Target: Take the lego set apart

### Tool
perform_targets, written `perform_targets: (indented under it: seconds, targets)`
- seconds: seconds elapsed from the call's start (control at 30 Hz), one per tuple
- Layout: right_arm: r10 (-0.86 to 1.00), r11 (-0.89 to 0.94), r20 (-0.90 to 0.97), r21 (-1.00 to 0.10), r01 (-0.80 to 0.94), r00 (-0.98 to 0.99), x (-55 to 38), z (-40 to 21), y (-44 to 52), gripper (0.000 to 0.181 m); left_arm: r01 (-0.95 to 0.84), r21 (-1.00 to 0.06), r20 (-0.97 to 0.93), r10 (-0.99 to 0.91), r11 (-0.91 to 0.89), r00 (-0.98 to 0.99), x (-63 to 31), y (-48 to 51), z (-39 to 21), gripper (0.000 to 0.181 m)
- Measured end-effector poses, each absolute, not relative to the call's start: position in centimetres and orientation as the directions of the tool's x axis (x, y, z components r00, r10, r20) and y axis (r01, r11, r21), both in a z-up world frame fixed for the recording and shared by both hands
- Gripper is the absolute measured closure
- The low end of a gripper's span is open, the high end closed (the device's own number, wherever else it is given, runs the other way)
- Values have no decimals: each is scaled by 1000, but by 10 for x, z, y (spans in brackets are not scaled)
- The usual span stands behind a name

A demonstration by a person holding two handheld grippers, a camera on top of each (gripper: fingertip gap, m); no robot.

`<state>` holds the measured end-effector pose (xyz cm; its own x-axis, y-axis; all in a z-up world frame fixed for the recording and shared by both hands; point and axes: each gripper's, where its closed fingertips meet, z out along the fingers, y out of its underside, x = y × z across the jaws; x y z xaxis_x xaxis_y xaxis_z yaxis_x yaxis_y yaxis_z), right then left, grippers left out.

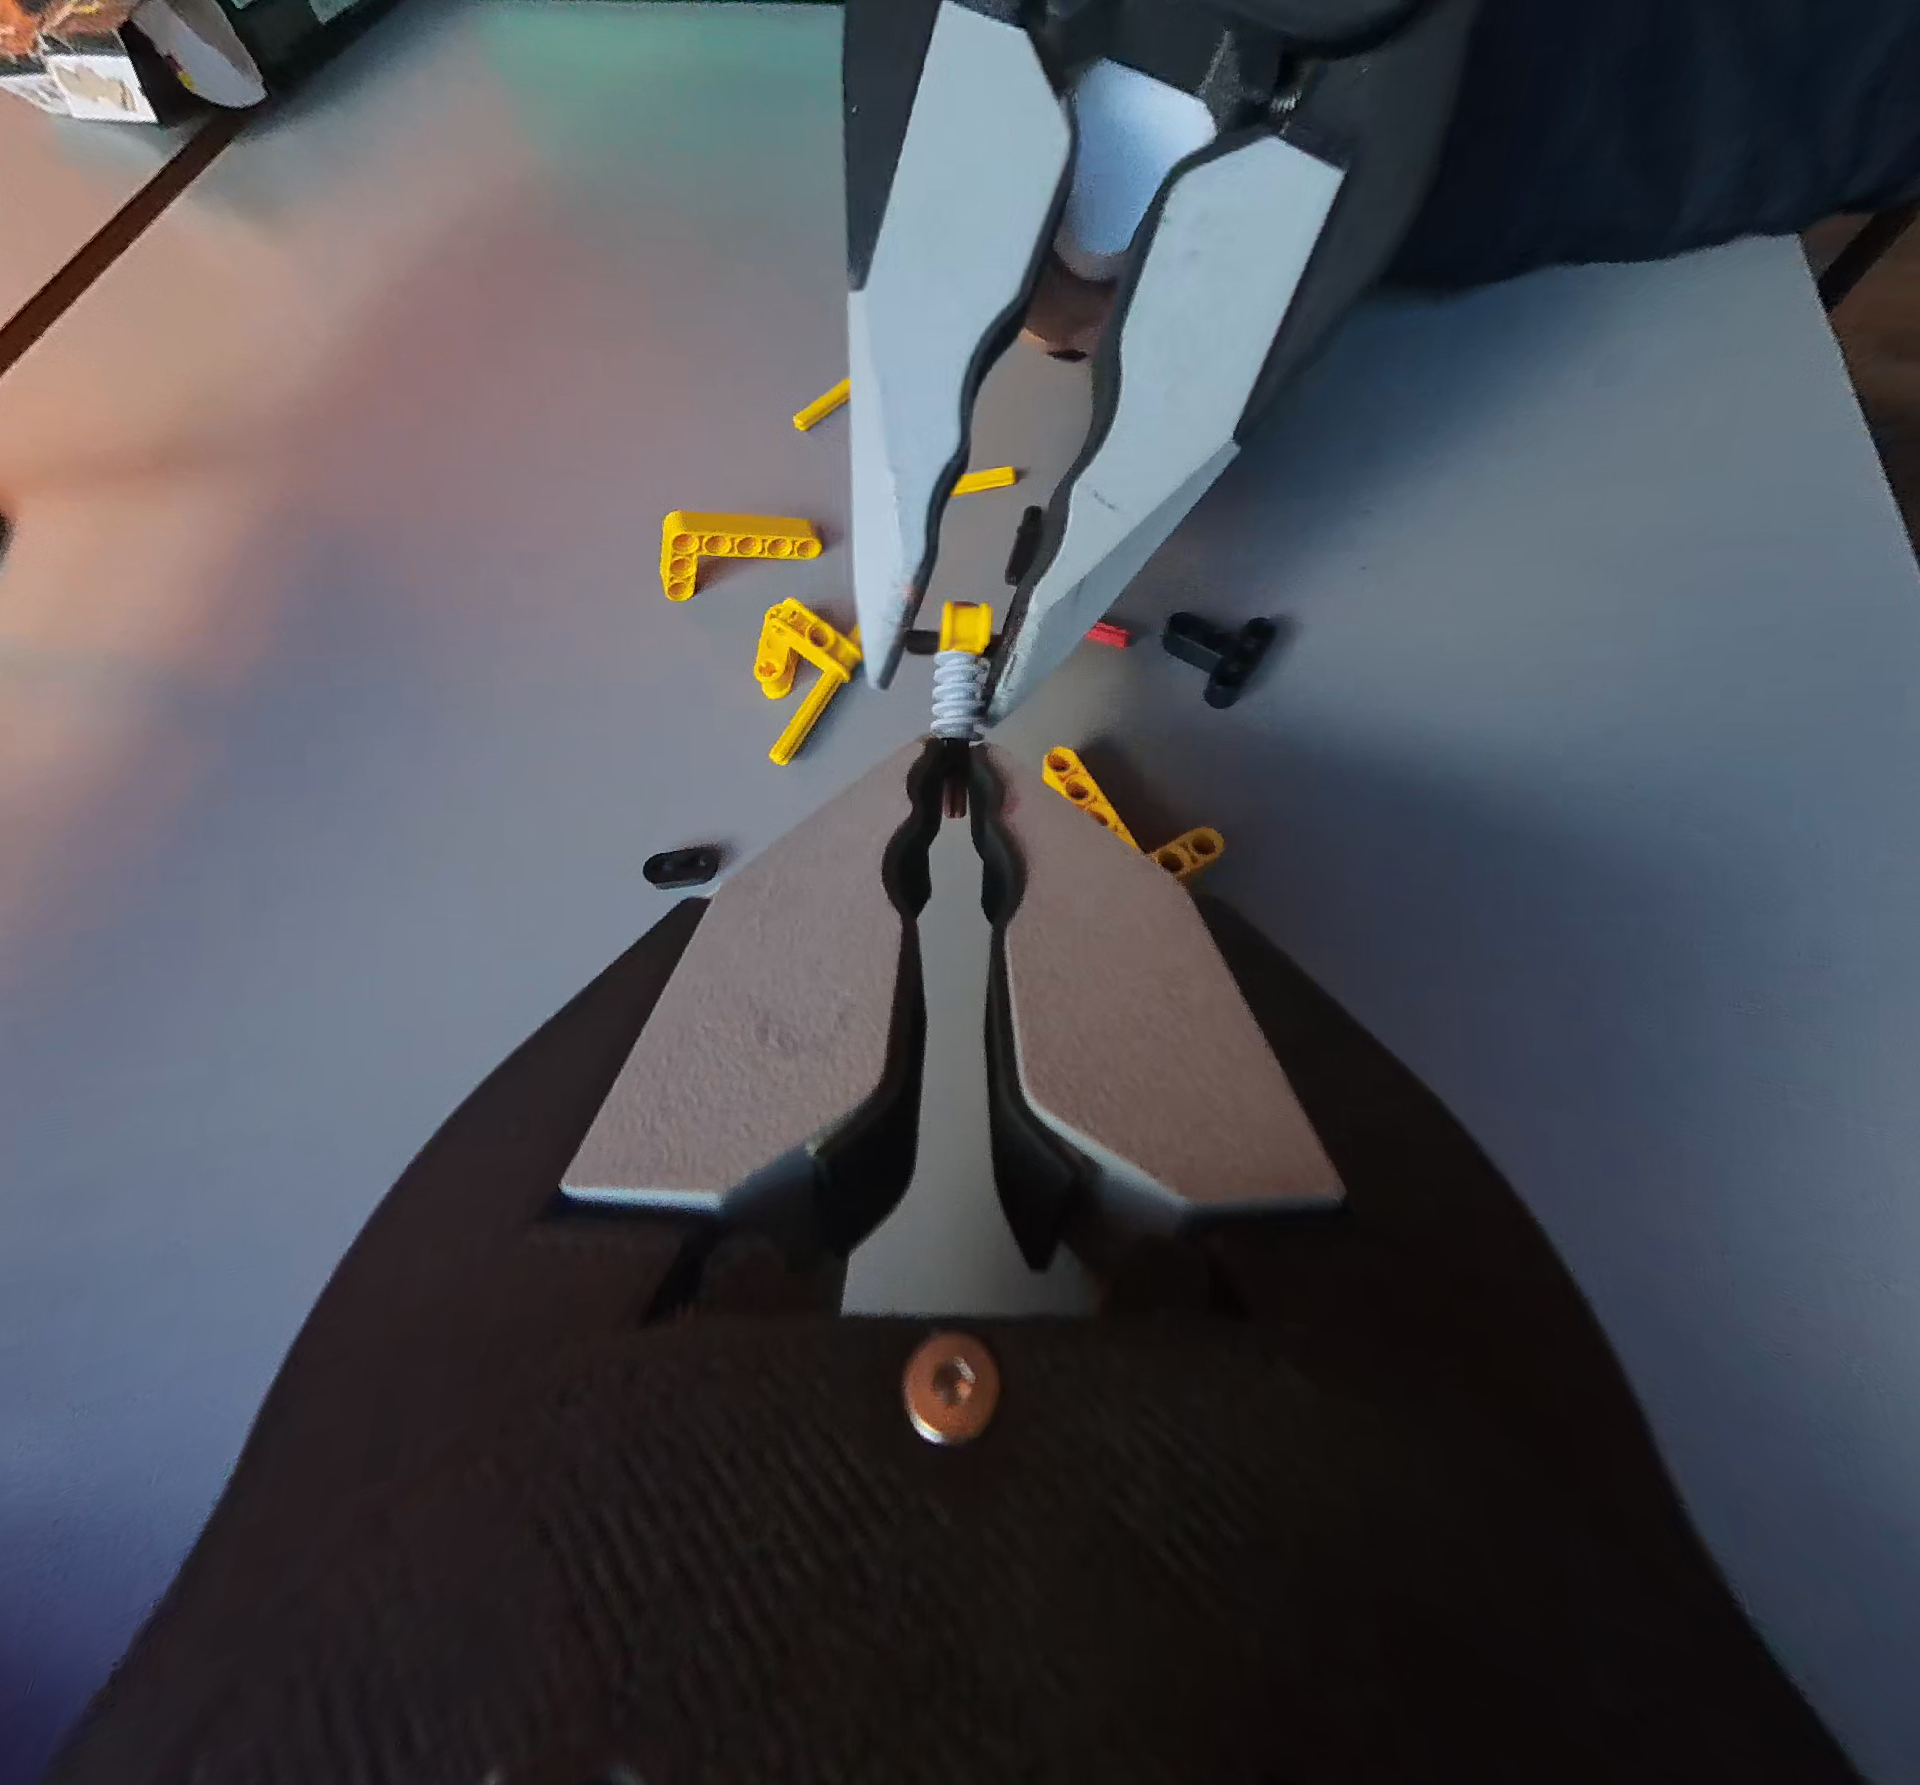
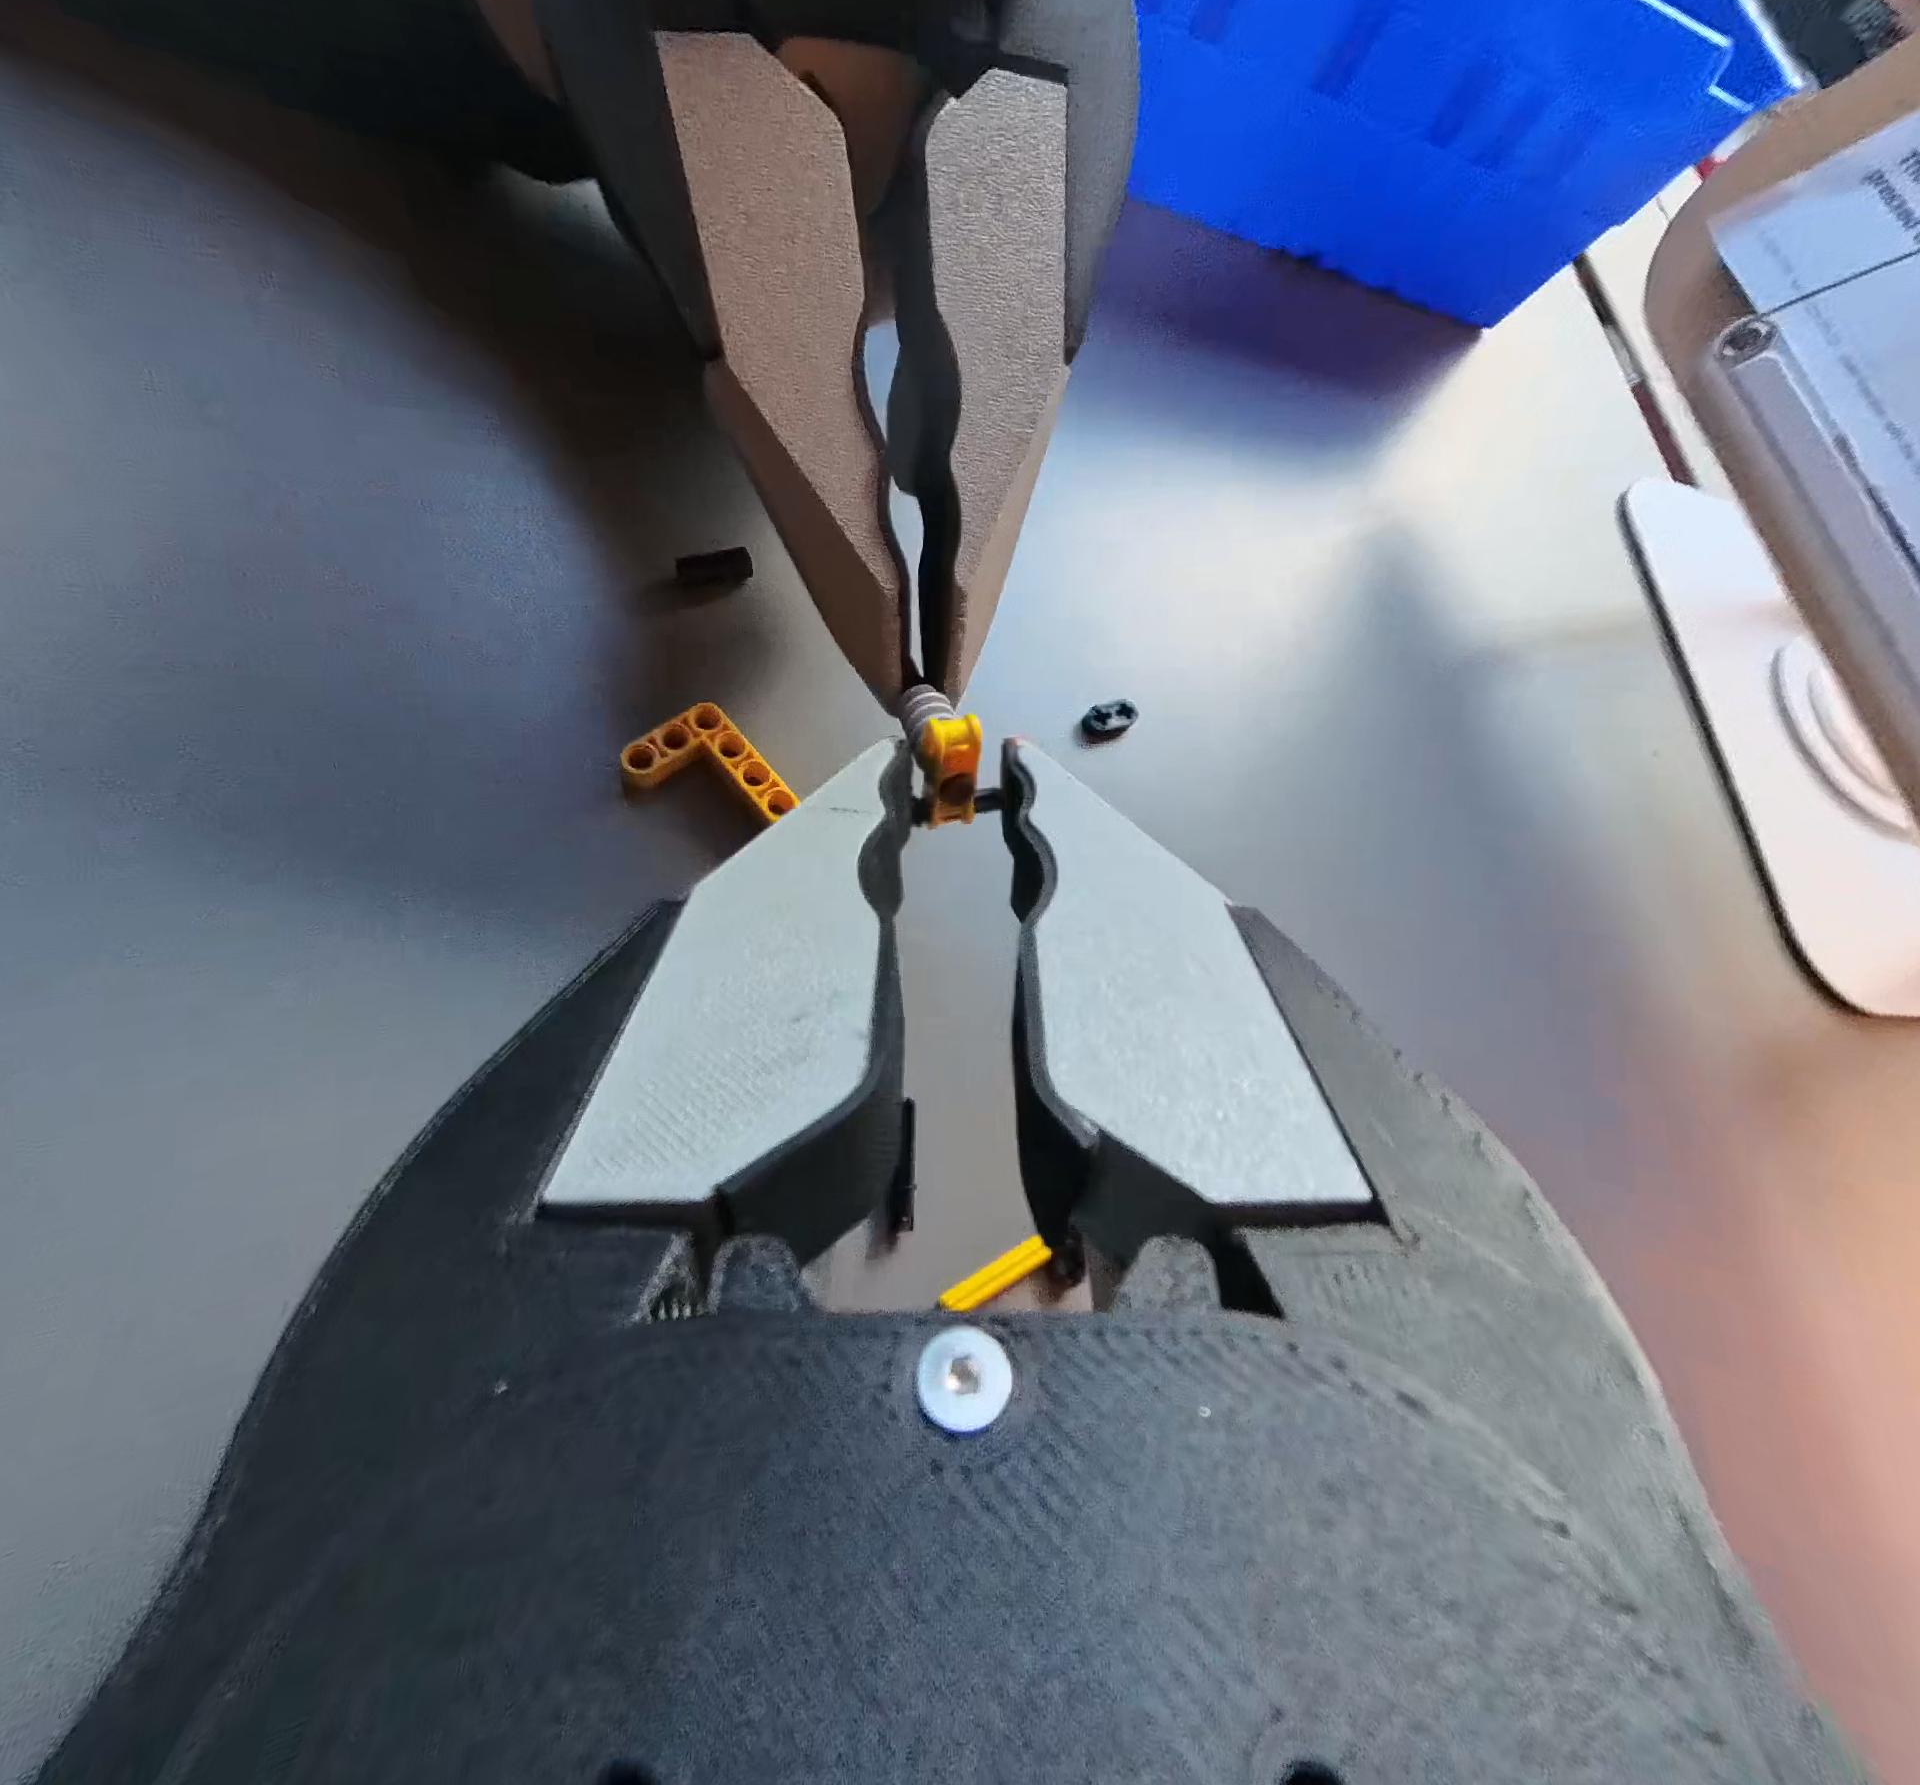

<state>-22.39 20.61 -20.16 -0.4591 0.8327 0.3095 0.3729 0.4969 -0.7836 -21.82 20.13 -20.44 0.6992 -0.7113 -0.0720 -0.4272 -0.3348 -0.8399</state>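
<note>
Lego sub-assembly (image 1: 958, 670) sits in mid-air between our two grippers, above the grey table (image 1: 416, 800): a yellow connector (image 2: 951, 761), a grey spring (image 1: 956, 696) and a black pin end. We hold it from both ends so a straight pull along its axis can split it.

Left gripper (image 1: 951, 753) is pinched nearly closed on the black pin end at the spring's base; it acts as the anchor.

Right gripper (image 2: 951, 779) is partly open; a thin black cross pin through the yellow connector spans its tips. Whether those tips are truly clamping, we cannot tell.

Loose parts lie below: a yellow L-beam (image 1: 727, 546), a black T-piece (image 1: 1221, 655), a yellow axle (image 2: 997, 1273), a small black bush (image 2: 1110, 719). They're spread out, likely so nothing re-tangles.

Risk, as we judge it: the spring may jump when the parts separate.
</note>
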Motion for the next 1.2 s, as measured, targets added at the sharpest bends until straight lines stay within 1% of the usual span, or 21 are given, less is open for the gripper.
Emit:
perform_targets:
  seconds: [0.07,0.13,0.2,0.3,0.4,0.57,0.63,0.77,0.8,0.93,1.03,1.13,1.2]
  targets:
    - [817,535,363,-766,356,-447,-224,-199,207,168,-431,-840,-83,-707,-331,703,-221,201,-203,179]
    - [820,537,378,-768,349,-430,-225,-195,208,171,-398,-854,-58,-700,-335,712,-222,201,-198,180]
    - [827,514,352,-788,339,-438,-225,-190,207,172,-344,-871,-8,-690,-351,724,-224,201,-192,180]
    - [847,438,248,-827,353,-470,-221,-191,206,173,-305,-874,52,-696,-379,716,-221,199,-192,180]
    - [864,423,257,-838,345,-433,-222,-187,214,176,-298,-873,47,-676,-386,735,-227,205,-197,180]
    - [862,431,271,-837,337,-428,-221,-184,214,176,-269,-890,60,-681,-367,730,-227,205,-191,180]
    - [865,429,271,-836,343,-422,-220,-184,216,174,-287,-894,29,-683,-345,730,-227,205,-190,180]
    - [872,372,200,-864,338,-447,-221,-184,210,159,-268,-899,53,-692,-347,720,-224,203,-187,180]
    - [874,363,192,-868,338,-446,-221,-183,210,158,-262,-899,59,-689,-351,722,-224,204,-187,180]
    - [868,378,227,-878,292,-442,-222,-176,209,163,-222,-901,114,-697,-373,708,-220,201,-183,180]
    - [851,382,235,-890,248,-469,-220,-169,202,160,-204,-900,147,-709,-385,689,-216,198,-181,180]
    - [820,452,307,-865,217,-483,-217,-166,199,160,-215,-893,161,-726,-396,668,-211,194,-183,180]
    - [791,552,419,-804,223,-446,-217,-167,206,145,-230,-890,150,-729,-394,668,-210,194,-183,179]
